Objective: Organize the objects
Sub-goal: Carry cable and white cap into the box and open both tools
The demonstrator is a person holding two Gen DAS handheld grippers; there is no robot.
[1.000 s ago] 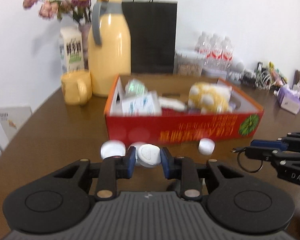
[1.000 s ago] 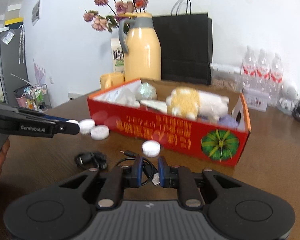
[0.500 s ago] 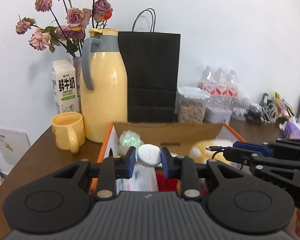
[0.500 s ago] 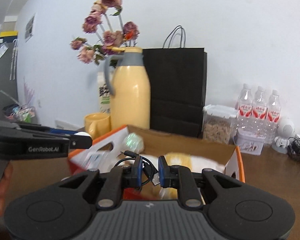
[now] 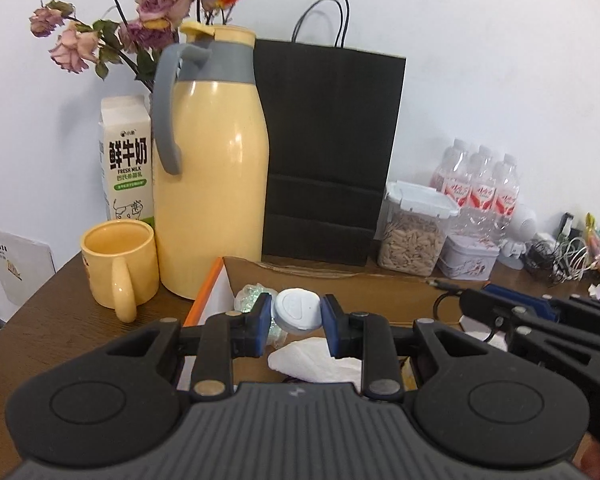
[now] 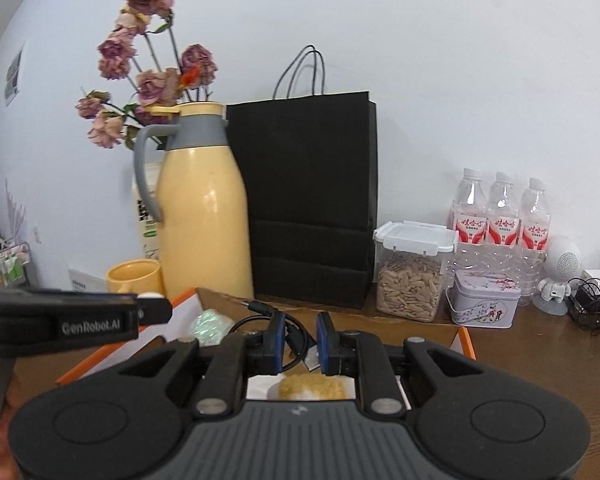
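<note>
My left gripper (image 5: 296,322) is shut on a round white cap-like disc (image 5: 298,314) and holds it above the open orange cardboard box (image 5: 206,286). My right gripper (image 6: 298,340) is shut on a black cable (image 6: 260,309) with a plug end, also over the box (image 6: 466,340). The right gripper shows at the right of the left wrist view (image 5: 500,308). The left gripper shows at the left of the right wrist view (image 6: 152,312). In the box lie a white tissue (image 5: 312,362), a shiny green ball (image 6: 210,326) and a yellow plush toy (image 6: 312,386).
Behind the box stand a yellow thermos jug (image 5: 212,168), a yellow mug (image 5: 118,268), a milk carton (image 5: 126,160), a black paper bag (image 5: 328,148), a seed jar (image 5: 414,230), a tin (image 5: 468,258) and water bottles (image 6: 500,216). Tangled cables (image 5: 560,256) lie far right.
Both grippers have risen from the table in front of the box to above it, carrying the white disc and the cable. The box front and the loose white discs have dropped out of view.
</note>
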